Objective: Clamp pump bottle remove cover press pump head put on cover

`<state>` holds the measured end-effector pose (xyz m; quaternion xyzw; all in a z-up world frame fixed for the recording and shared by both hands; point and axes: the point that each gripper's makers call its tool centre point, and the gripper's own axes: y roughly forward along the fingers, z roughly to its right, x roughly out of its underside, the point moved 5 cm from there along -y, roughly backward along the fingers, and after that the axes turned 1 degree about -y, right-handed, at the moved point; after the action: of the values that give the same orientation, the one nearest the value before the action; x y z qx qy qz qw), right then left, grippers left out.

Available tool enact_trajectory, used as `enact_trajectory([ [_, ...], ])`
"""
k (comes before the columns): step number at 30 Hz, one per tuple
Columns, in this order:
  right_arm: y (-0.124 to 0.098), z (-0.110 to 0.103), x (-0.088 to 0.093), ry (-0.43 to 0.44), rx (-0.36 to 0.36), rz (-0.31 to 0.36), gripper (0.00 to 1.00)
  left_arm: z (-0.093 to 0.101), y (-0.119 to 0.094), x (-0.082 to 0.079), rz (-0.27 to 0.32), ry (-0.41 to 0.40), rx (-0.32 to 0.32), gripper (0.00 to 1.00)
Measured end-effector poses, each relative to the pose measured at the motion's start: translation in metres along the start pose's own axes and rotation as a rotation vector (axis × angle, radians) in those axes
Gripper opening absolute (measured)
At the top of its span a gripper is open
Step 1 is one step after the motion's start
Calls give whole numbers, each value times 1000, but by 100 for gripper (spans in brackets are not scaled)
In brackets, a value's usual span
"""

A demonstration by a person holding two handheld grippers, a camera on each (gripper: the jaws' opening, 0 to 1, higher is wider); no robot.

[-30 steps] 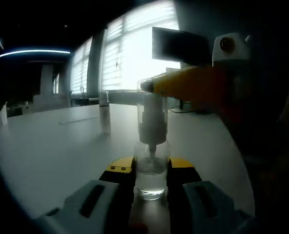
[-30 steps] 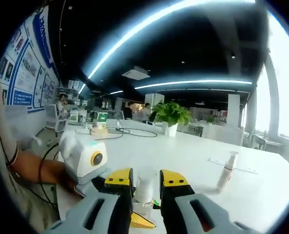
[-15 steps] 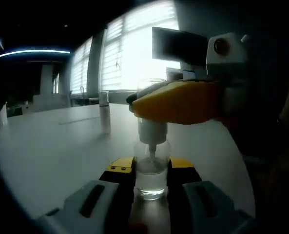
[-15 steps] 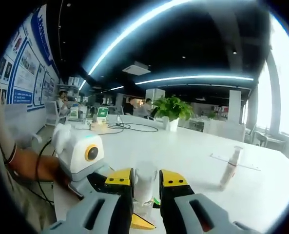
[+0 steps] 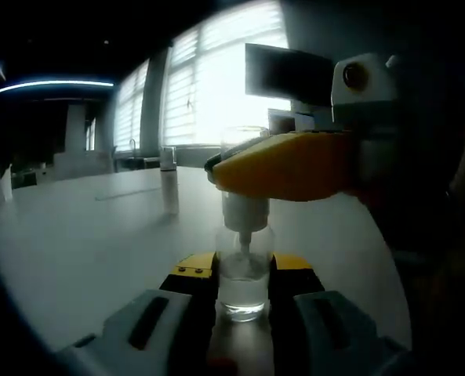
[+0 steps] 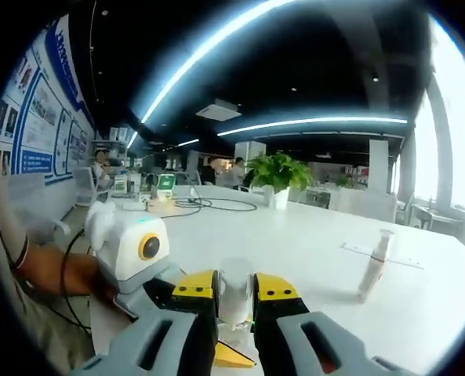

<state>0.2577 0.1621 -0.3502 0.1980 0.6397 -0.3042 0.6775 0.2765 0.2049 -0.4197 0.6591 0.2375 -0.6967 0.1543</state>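
A small clear pump bottle point(image 5: 242, 288) with a little liquid stands on the white table point(image 5: 83, 235). My left gripper point(image 5: 242, 268) is shut on its base. From the right, my right gripper point(image 5: 234, 163) crosses the pump head, and its broad yellow jaw hides most of it. The top of the clear cover point(image 5: 244, 135) pokes out above that jaw. In the right gripper view, the right gripper point(image 6: 234, 287) is shut on the clear cover point(image 6: 234, 291). The left gripper's white body point(image 6: 134, 249) sits just left of it, held by a hand.
A second slim bottle point(image 5: 168, 182) point(image 6: 373, 266) stands farther off on the table. A potted plant point(image 6: 279, 174), cables and seated people are at the table's far end. Bright windows lie behind the bottle in the left gripper view.
The right gripper has turned and come lower across the pump head, so its yellow jaw now hides the cover's sides. The bottle stays in the left gripper.
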Motion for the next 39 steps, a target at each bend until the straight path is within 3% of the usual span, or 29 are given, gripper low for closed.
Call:
enact_trajectory([
  [10, -1, -2, -1, -2, -3, -3, 12, 2, 0, 0, 0, -1, 0, 16],
  [17, -4, 0, -16, -6, 3, 49, 12, 5, 0, -1, 1, 2, -1, 16],
  [32, -5, 1, -29, -6, 10, 92, 12, 5, -1, -1, 0, -2, -2, 16],
  [39, -17, 23, -37, -8, 93, 130, 12, 5, -1, -1, 0, 1, -2, 16],
])
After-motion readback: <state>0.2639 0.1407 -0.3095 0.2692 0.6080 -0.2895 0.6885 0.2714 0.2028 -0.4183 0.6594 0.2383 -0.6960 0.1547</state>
